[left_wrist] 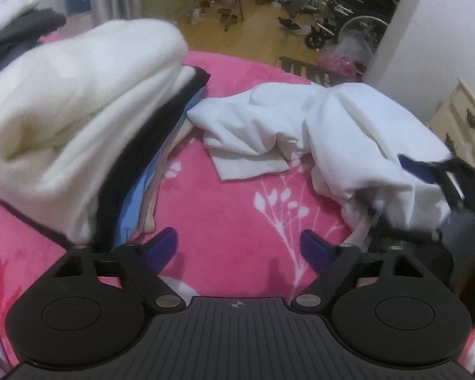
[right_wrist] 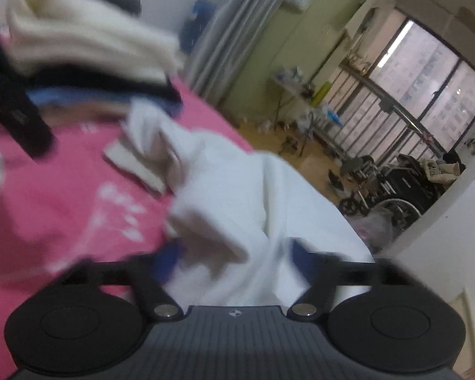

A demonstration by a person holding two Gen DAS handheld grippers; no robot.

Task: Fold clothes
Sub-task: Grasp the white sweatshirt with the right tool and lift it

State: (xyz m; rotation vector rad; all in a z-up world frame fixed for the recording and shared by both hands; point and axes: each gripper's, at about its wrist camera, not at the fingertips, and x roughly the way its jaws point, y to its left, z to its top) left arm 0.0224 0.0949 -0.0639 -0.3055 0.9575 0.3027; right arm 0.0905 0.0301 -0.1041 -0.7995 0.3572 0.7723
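Cloth is sitting between the fingers of my right gripper (right_wrist: pixel 234 261): the near end of the white garment (right_wrist: pixel 237 196) is running up over the tool body and bunching between the two blue pads. They are standing partly spread, and the blur is keeping me from telling whether they are pressing the fabric or only flanking it. My left gripper (left_wrist: pixel 239 247) is hanging spread over bare pink blanket (left_wrist: pixel 224 196), pinching nothing.

I am judging the garment to be light, soft and limp. It is lying crumpled, so it is likely to sag from any single pinch and drag its loose folds along. A hem or seam is where I am wanting to take hold, one gripper at each end of the same edge, so that the cloth hangs flat. The flat ribbed-looking edge (left_wrist: pixel 250 166) lying on the blanket near the middle of the bed is looking like the cleanest place for my left gripper. The bunched mass at the right is offering only thick rolls that may slip out.

Open room is lying in the pink stretch between the garment and the stack (left_wrist: pixel 79 104) on the left. The stack is leaning, cream on top of black and blue layers, and its lower edge is just beside my left finger, so I am wanting to keep sweeps away from it. Beyond the garment the far edge of the bed is falling away to the wooden floor (left_wrist: pixel 253 28), and the garment is lying close to that edge.
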